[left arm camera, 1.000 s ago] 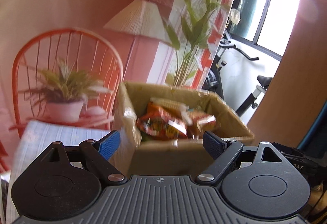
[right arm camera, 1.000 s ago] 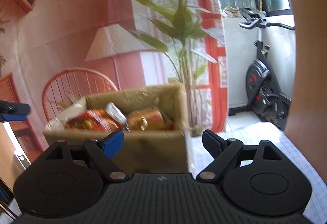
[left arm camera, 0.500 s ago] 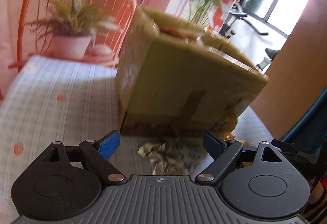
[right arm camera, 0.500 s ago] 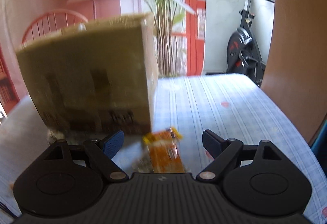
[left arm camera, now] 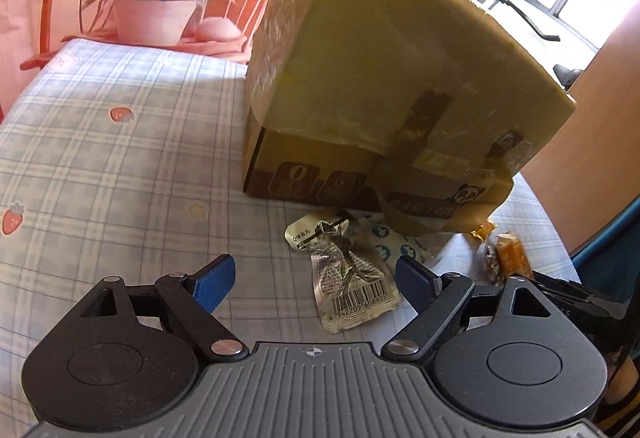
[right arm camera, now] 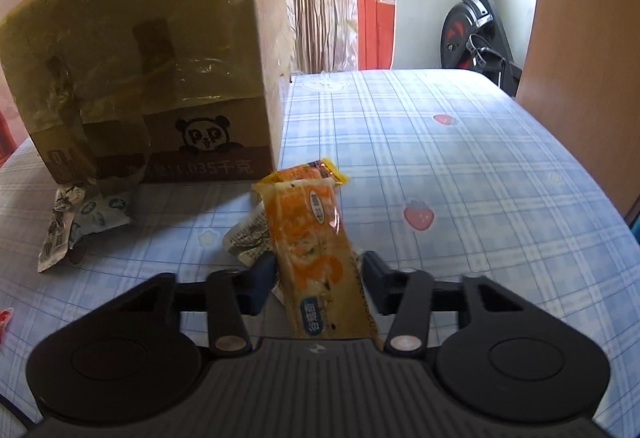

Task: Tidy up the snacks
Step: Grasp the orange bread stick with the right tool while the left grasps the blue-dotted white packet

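A tall cardboard box (left arm camera: 380, 78) stands on the checked tablecloth (left arm camera: 120, 166). In front of it lies a crumpled silver snack packet (left arm camera: 348, 278) with a barcode. My left gripper (left arm camera: 314, 266) hovers open just above that packet, its blue pads wide apart and not touching it. In the right wrist view the box (right arm camera: 140, 58) is at the left. An orange snack packet (right arm camera: 316, 250) lies lengthwise between the fingers of my right gripper (right arm camera: 318, 270). Its jaws are closing and both pads meet the packet's sides.
A white patterned packet (left arm camera: 388, 242) and small orange packets (left arm camera: 508, 254) lie by the box's near corner. A silvery packet (right arm camera: 248, 234) sits under the orange one. A potted plant (left arm camera: 154, 20) stands beyond the table, and an exercise bike (right arm camera: 476, 26) at the far right.
Both grippers have dropped from box-top height, where the snacks inside showed, down to the tablecloth. The right jaws have narrowed from wide apart onto the orange packet. The left jaws stay wide.
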The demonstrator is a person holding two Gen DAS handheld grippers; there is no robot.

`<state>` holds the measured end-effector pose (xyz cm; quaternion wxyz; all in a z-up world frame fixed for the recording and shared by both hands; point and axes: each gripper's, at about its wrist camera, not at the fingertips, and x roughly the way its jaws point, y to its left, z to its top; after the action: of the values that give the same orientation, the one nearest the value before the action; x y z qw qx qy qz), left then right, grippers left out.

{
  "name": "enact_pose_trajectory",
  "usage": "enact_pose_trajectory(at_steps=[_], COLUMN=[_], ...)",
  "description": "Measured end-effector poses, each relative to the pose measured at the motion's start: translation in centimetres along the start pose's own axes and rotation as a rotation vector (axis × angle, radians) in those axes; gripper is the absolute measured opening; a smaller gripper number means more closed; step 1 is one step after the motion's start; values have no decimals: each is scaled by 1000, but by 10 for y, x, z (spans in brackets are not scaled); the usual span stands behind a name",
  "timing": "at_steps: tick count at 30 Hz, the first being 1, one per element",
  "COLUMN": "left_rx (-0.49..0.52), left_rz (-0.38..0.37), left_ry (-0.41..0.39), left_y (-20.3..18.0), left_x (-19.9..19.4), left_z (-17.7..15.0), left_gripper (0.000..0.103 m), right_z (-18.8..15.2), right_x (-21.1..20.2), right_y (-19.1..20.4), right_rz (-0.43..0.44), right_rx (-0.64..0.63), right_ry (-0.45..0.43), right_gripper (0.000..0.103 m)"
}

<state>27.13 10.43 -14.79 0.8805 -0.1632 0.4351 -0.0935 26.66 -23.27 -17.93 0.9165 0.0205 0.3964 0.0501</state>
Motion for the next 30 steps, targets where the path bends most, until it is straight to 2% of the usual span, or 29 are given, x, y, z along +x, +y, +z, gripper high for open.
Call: enact_pose_trajectory(at_steps=[5, 18, 20, 22, 25, 27, 30], left_rx=[-13, -23, -18, -16, -18, -15, -43], left_rz=[-6, -4, -34, -89, -175, -184, -194], left_ry=[17, 54, 53, 43, 30, 42, 101], left_y=[-4, -5, -10, -17, -31, -43, -54], left_x=[6, 13, 13, 14, 22, 34, 61], left_z=[-3, -11, -8, -3, 6, 12, 16], left_gripper=[88, 86, 72, 67, 65, 64, 63], right_z=[-2, -4, -6, -8, -10, -11, -13], right_x=[-3, -18, -16, -12, -10, -9, -8], right_y=[1, 32, 38, 39, 37, 36, 34], right_rz=[10, 134, 138, 137, 138, 136, 133], right_rx=[4, 13, 1, 5, 22, 23, 35], right_ry=[-3, -26, -19, -10, -3, -1, 1], right_gripper=[44, 42, 42, 42, 42, 42, 42])
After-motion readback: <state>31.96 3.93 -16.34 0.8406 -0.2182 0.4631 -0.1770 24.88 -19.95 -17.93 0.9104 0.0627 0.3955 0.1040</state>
